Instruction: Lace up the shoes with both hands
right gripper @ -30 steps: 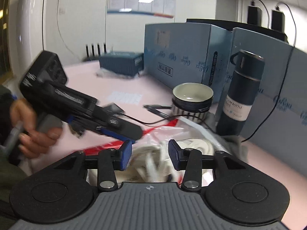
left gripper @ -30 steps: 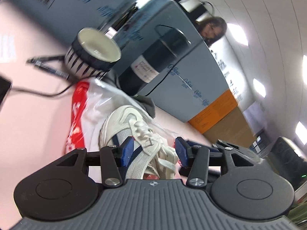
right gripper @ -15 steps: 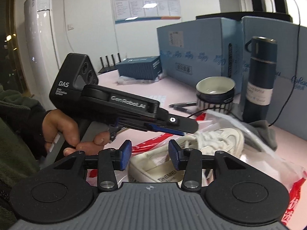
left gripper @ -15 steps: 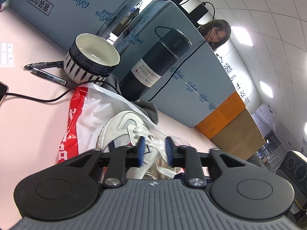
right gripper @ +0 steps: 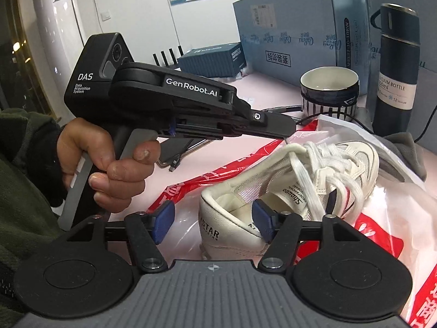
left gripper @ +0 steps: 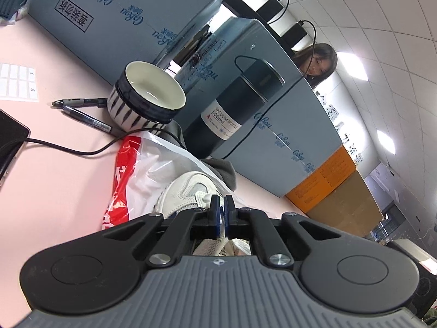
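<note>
1. The white sneaker [right gripper: 289,188] lies on a red-and-white plastic bag [right gripper: 387,218] on the pink tabletop [left gripper: 54,180]. In the right view its heel is toward me and its toe points away to the right, so its long axis runs from near-left to far-right.
2. Its white laces [right gripper: 322,164] cross up the tongue and pile in loose loops over the top eyelets. I cannot tell whether a bow is tied or the ends are only gathered.
3. My left tongs [left gripper: 221,213] are pinched nearly closed. In the left view a strip of white lace shows in the thin gap between the blue pads, so I judge they hold the lace; in the right view their tip sits right above the loops.
4. My right tongs [right gripper: 213,222] are spread wide and empty, low beside the heel collar, with the far pad in front of the shoe opening.
5. The left tongs are the nearer to the laces. The right must travel forward along the shoe's long axis, toward the toe, to reach a loop.
6. Behind the shoe stand a striped bowl [right gripper: 329,90], a dark vacuum bottle [right gripper: 396,71] and blue cartons [right gripper: 295,27].
</note>
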Available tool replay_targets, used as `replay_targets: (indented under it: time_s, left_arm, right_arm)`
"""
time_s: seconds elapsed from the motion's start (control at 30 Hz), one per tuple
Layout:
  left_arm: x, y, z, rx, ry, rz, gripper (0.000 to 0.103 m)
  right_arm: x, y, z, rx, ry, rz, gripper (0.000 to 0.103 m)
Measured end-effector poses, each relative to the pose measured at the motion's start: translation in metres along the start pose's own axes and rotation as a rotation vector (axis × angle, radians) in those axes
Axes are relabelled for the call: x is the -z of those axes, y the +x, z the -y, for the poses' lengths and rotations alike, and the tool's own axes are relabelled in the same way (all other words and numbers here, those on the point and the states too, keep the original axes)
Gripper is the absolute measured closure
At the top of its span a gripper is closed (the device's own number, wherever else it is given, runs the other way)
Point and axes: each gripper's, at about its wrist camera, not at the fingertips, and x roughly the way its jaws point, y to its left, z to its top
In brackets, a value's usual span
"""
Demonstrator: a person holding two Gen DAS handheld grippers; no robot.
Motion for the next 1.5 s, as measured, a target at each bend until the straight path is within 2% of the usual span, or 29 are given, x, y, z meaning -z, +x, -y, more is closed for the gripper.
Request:
replay_targets:
  time_s: [0.27,0.83,1.1,1.5]
  left_arm:
    - [-0.007,-0.01,-0.007,-0.038,-0.015,0.049,0.101]
    - [-0.033,-0.054,-0.039,-0.178,-0.08,0.222,0.101]
    - [-0.035,-0.066,-0.052,-0.247,-0.1,0.252,0.101]
    - [-0.032,-0.087,-0.067,-0.406,-0.138,0.228,0.1]
  right_arm:
    - [0.003,0.003,-0.001,0.019,0.023,-0.012,0.038]
    - [0.001,0.001,-0.003,0.038,0.038,-0.021,0.037]
    - [0.001,0.0,-0.002,0.043,0.043,-0.021,0.037]
    - [-0.002,0.002,-0.008,0.1,0.053,-0.037,0.033]
